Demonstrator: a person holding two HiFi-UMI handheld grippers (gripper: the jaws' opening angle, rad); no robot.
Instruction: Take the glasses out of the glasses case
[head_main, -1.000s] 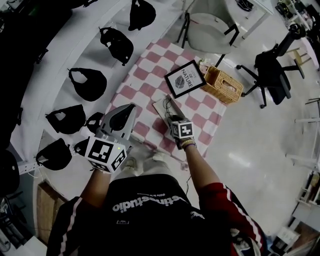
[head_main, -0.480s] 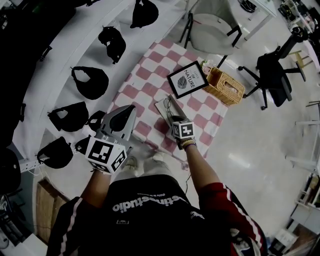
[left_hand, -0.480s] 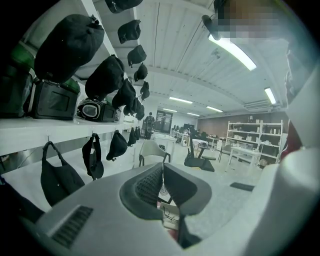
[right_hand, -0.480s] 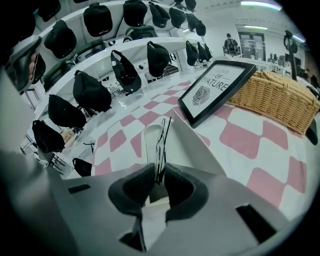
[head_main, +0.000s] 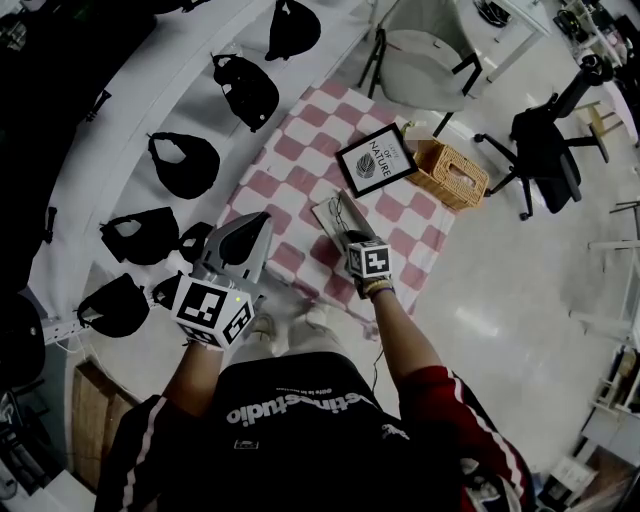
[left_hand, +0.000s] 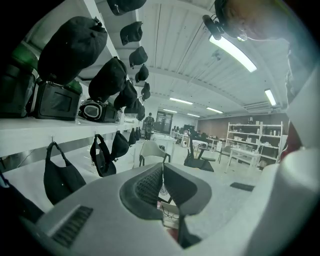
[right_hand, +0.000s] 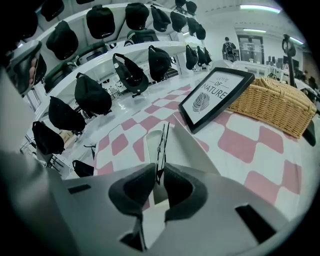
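Observation:
The white glasses case lies open on the pink-and-white checkered cloth, also visible as the case in the head view. The thin dark-framed glasses stand on edge in it. My right gripper points down at the case; its jaws have just been closing and now pinch the near end of the glasses' frame. In the head view the right gripper sits at the case's near end. My left gripper hangs above the cloth's left edge, away from the case. The left gripper is shut on nothing.
A black-framed sign leans beside a wicker basket at the cloth's far end. Black caps and bags lie along the white shelf on the left. A chair stands beyond the table, and an office chair on the right.
Neither gripper has visibly shifted in the head view; only the camera's framing has moved slightly.

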